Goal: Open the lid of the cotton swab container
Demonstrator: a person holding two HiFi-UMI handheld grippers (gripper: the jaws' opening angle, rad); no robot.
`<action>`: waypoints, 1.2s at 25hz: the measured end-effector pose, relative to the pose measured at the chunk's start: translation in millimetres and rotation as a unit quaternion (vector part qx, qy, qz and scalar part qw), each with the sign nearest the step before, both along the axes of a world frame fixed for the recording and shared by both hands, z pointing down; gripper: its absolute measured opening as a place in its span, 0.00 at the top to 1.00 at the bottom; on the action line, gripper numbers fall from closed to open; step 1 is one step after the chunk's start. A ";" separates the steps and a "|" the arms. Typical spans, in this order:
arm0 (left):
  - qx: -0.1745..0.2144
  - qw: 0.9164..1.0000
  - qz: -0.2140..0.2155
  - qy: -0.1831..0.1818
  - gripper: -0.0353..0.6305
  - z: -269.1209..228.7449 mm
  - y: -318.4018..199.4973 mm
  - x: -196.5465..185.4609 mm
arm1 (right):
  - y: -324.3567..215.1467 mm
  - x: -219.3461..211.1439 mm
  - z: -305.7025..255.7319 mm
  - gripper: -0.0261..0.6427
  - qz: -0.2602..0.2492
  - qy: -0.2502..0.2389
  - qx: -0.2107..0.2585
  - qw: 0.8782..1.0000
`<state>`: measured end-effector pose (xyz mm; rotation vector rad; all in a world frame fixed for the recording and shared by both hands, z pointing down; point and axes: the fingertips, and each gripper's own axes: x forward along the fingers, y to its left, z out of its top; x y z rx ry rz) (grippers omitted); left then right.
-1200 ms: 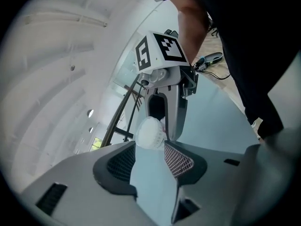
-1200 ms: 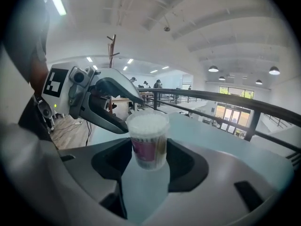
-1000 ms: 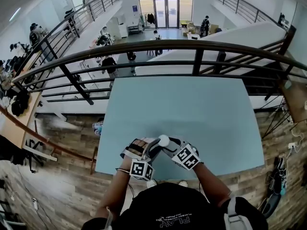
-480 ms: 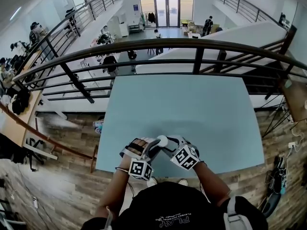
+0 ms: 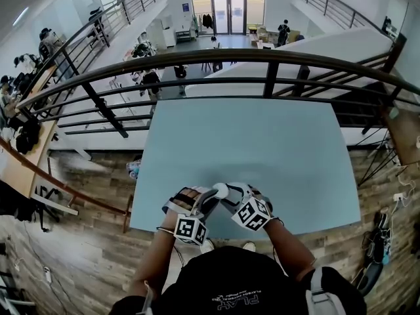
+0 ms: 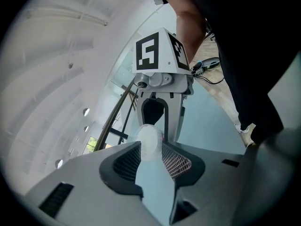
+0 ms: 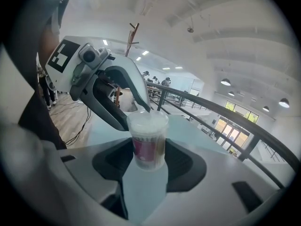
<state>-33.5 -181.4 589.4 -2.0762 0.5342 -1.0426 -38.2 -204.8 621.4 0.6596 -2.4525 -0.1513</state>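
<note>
Over table (image 5: 262,149) | 1 swab container (image 7: 149,140) clamped in right claw (image 7: 149,160) | left claw (image 6: 151,158) just closed on 1 lid (image 6: 149,139)

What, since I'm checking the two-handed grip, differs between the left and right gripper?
The left gripper holds the lid; the right gripper holds the container by its labelled body. The left gripper faces the lid's round top; the right gripper faces the container's side. Shared: both pairs of jaws have just been closing, each with its part between them.
</note>
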 end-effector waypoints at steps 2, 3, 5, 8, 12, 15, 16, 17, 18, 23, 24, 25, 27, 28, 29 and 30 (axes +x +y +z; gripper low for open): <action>-0.001 1.000 0.000 -0.001 0.72 1.1 1.4 -0.4 | 1.2 -0.4 0.7 0.63 -0.001 0.001 0.002 1.000; -0.002 1.000 0.000 0.000 0.72 1.5 2.3 0.1 | 1.9 0.0 0.9 0.63 -0.002 0.001 0.002 1.000; -0.005 1.000 0.000 0.001 0.73 1.7 4.0 0.9 | 3.5 1.0 0.6 0.63 -0.002 0.001 0.003 1.000; -0.008 1.000 -0.001 0.002 0.74 2.5 5.3 0.2 | 5.0 1.1 0.5 0.64 -0.003 -0.003 0.003 1.000; -0.007 1.000 -0.002 0.001 0.74 -1.1 4.3 -0.1 | 4.0 0.7 -1.8 0.64 -0.003 -0.012 0.002 1.000; -0.009 1.000 -0.002 0.000 0.75 -2.4 3.2 0.8 | 2.7 1.5 -3.8 0.64 -0.003 -0.017 0.003 1.000; -0.009 1.000 -0.002 0.000 0.75 -1.6 3.8 0.4 | 3.2 1.3 -3.2 0.64 -0.004 -0.017 0.003 1.000; -0.010 1.000 -0.002 0.000 0.75 -0.7 4.4 -0.2 | 3.8 0.9 -2.4 0.64 -0.004 -0.017 0.004 1.000; -0.010 1.000 -0.002 0.000 0.75 -0.1 4.8 -0.9 | 4.1 0.5 -1.9 0.64 -0.004 -0.017 0.005 1.000; -0.014 1.000 -0.003 0.004 0.75 -2.1 3.8 -2.1 | 3.1 -0.6 -3.1 0.64 -0.004 -0.015 0.009 1.000; -0.016 1.000 -0.003 0.005 0.76 -3.4 3.8 -3.2 | 3.1 -1.5 -4.2 0.64 -0.004 -0.015 0.009 1.000; -0.017 1.000 -0.002 0.005 0.76 -4.5 3.9 -4.1 | 3.1 -2.3 -4.9 0.64 -0.005 -0.015 0.009 1.000; -0.019 1.000 -0.002 0.006 0.76 -5.6 4.9 -5.1 | 3.7 -3.2 -4.7 0.64 -0.005 -0.015 0.008 1.000; -0.020 1.000 -0.002 0.006 0.76 -5.6 5.5 -5.5 | 4.1 -3.6 -4.6 0.64 -0.006 -0.016 0.008 1.000; -0.020 1.000 -0.001 0.007 0.76 -5.6 5.9 -5.9 | 4.5 -3.9 -4.8 0.65 -0.006 -0.017 0.008 1.000; -0.020 1.000 -0.001 0.008 0.77 -5.8 6.1 -6.1 | 4.7 -4.1 -5.3 0.65 -0.007 -0.017 0.008 1.000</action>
